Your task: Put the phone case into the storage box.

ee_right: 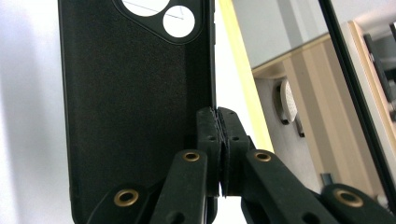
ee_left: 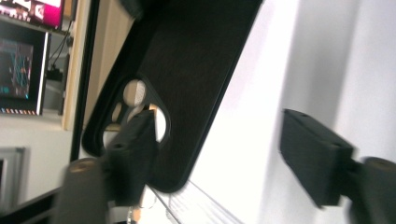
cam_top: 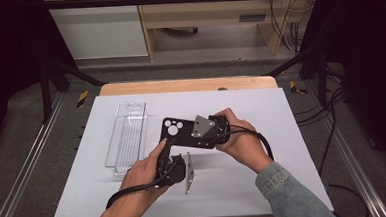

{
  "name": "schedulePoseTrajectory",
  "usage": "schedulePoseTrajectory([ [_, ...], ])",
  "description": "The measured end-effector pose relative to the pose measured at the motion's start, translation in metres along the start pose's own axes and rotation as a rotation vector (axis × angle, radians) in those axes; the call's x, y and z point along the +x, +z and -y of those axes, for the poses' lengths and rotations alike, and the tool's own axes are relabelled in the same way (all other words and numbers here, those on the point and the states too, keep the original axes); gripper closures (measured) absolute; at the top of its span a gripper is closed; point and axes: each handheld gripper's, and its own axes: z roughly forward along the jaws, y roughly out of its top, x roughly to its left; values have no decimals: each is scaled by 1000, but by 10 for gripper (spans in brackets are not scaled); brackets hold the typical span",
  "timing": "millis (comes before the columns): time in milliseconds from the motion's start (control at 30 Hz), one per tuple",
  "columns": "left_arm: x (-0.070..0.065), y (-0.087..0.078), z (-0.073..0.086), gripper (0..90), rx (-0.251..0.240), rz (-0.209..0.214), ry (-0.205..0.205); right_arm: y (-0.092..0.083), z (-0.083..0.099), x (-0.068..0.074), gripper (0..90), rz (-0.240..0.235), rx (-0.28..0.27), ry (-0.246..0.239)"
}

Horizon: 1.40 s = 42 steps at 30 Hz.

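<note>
A black phone case (cam_top: 182,131) with round camera cutouts is held above the white table sheet (cam_top: 265,180). My right gripper (cam_top: 207,135) is shut on the case's side rim; in the right gripper view the two pads of the right gripper (ee_right: 218,114) pinch that thin edge, with the case (ee_right: 130,93) stretching away to the left. My left gripper (cam_top: 167,144) reaches up to the cutout end from below. In the left gripper view the left gripper (ee_left: 219,126) is open: one finger (ee_left: 135,154) lies over the case (ee_left: 187,70) by the cutouts, and the other is well off to the side over the sheet.
A clear plastic tray (cam_top: 127,137) lies on the sheet to the left of the case, close to my left hand. The wooden table edge (cam_top: 185,85) runs along the back, with a monitor (ee_left: 21,70) beyond the table.
</note>
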Motion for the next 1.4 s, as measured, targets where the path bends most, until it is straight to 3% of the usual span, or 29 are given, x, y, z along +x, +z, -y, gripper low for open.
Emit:
schedulePoseTrajectory([
  [167, 10, -3, 7, 158, -34, -1, -112, -2, 9, 0, 890, 15, -16, 47],
  [300, 22, -8, 12, 134, -91, 29, -237, -4, 14, 1, 890, 51, -26, 72],
  [500, 42, -16, 24, 127, -130, 3, -384, -8, 18, 5, 890, 104, -59, 134],
  [667, 56, -20, 33, 118, -150, -21, -476, -12, 22, 9, 890, 147, -78, 171],
  [800, 66, -21, 36, 116, -172, -1, -549, -13, 23, 14, 890, 177, -96, 197],
  [900, 69, -20, 36, 122, -195, 30, -593, -14, 23, 17, 890, 184, -104, 199],
  [1167, 76, -9, 30, 235, -197, 85, -609, -13, 20, 24, 890, 198, -128, 178],
  [1400, 84, 1, 32, 366, -208, 163, -688, -15, 18, 27, 890, 208, -140, 166],
])
